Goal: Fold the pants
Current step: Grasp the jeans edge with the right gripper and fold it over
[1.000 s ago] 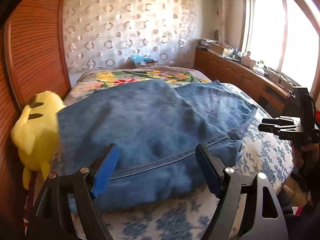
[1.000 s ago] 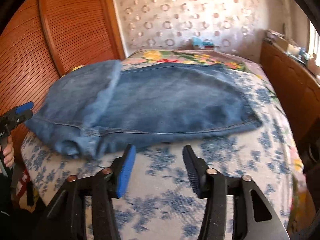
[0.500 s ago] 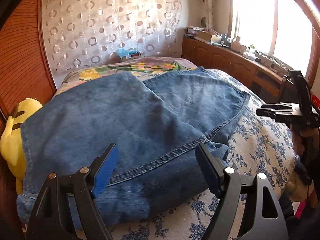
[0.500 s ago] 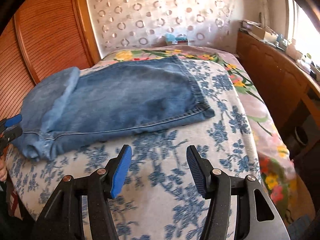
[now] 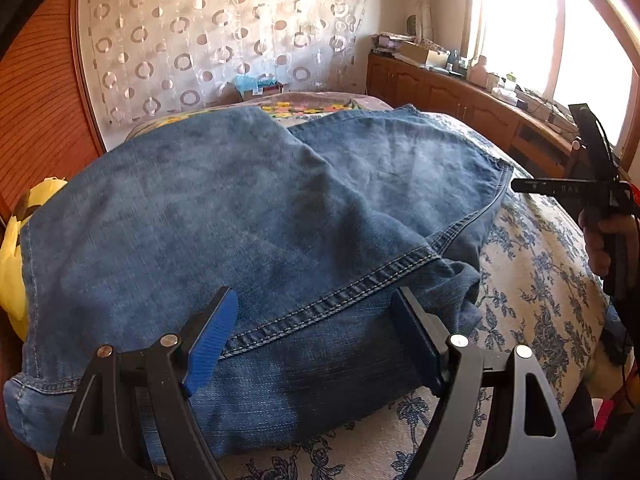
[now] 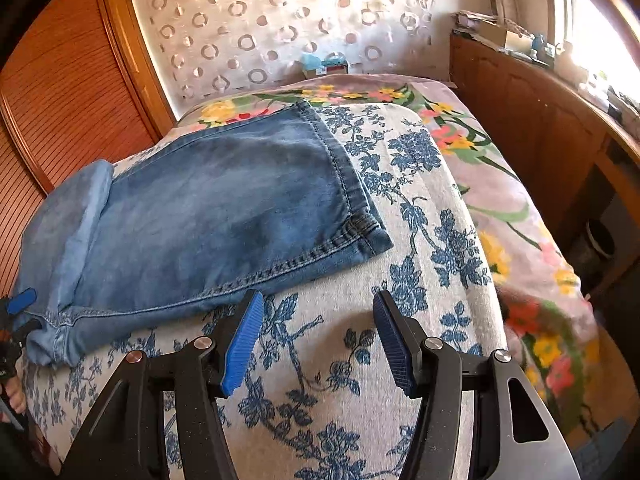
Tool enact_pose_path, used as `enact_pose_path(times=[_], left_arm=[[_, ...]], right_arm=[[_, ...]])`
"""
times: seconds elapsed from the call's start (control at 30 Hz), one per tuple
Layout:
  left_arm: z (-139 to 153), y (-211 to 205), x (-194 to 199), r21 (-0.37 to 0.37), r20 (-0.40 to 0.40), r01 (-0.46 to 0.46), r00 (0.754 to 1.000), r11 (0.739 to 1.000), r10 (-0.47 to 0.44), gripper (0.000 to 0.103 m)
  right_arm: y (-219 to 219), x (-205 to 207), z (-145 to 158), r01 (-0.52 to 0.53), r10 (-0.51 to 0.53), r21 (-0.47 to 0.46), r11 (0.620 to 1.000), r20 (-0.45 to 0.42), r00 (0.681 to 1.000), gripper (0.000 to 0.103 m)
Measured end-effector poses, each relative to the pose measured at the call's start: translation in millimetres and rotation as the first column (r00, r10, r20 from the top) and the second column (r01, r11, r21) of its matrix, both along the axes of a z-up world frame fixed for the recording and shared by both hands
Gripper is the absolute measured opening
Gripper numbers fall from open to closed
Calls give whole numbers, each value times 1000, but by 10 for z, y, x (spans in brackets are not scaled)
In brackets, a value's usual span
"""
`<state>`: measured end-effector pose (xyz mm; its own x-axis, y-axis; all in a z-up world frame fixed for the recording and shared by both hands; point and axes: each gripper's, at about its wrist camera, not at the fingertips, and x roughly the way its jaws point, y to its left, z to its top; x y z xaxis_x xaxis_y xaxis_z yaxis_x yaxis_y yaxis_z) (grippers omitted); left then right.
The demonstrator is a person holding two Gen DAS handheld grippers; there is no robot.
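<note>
Blue denim pants (image 5: 256, 216) lie folded on the bed, one layer lapped over the other, with a stitched seam running across the near edge. My left gripper (image 5: 314, 334) is open and empty, hovering just over that near edge. In the right wrist view the pants (image 6: 216, 216) lie left of centre, hem corner toward the middle. My right gripper (image 6: 318, 340) is open and empty above the bedsheet, just right of the pants' near edge. It also shows in the left wrist view (image 5: 532, 186) at the right, beside the hem.
The bed has a white sheet with blue flowers (image 6: 420, 208) and a floral blanket (image 6: 500, 200) to the right. A yellow plush toy (image 5: 16, 248) sits at the left edge. Wooden panels (image 6: 64, 88) stand left, a wooden cabinet (image 5: 460, 96) right.
Both grippers have swung to the right across the bed. The left one has come closer over the pants' near edge. Both stay open.
</note>
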<state>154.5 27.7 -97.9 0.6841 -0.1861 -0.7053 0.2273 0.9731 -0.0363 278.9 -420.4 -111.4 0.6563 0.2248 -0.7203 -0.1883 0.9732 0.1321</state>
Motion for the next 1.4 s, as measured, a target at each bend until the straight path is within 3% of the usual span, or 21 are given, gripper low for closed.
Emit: enact_pose_path(times=[0.1, 0.37, 0.4, 0.43, 0.47, 0.53, 0.83, 1.13, 1.4], left_arm=[[-27, -1, 6, -1, -4, -1, 1000, 1000, 1, 79], [-40, -9, 7, -2, -2, -3, 1000, 1000, 3, 79], [-32, 0, -1, -5, -1, -4, 1000, 1000, 4, 79], [-18, 14, -10, -11, -1, -5, 1000, 1000, 5, 79], [2, 33, -26, -14, 0, -6, 1000, 1000, 6, 79], [48, 71, -56, -21, 10, -8, 1000, 1000, 8, 79], [256, 381, -196, -24, 58, -62, 996, 998, 63, 79], [427, 745, -353, -35, 94, -142, 985, 989, 145, 79], [597, 1049, -584, -44, 137, -209, 967, 977, 213, 79]], right_arm=[[81, 109, 2, 6, -6, -15, 1000, 3, 1000, 59], [306, 292, -45, 41, -40, 47, 998, -12, 999, 58], [341, 323, -61, 43, -43, 39, 998, -7, 999, 53], [373, 325, -71, 41, -41, 21, 999, 0, 999, 32], [399, 333, -81, 35, -35, 5, 999, 6, 999, 18], [475, 324, -75, 17, -17, 28, 999, 5, 1000, 8], [1006, 258, 303, -118, 106, 67, 991, 153, 982, 7], [1959, 30, 1003, -348, 316, 48, 936, 320, 893, 6], [2759, -341, 1397, -535, 499, -11, 845, 375, 781, 6]])
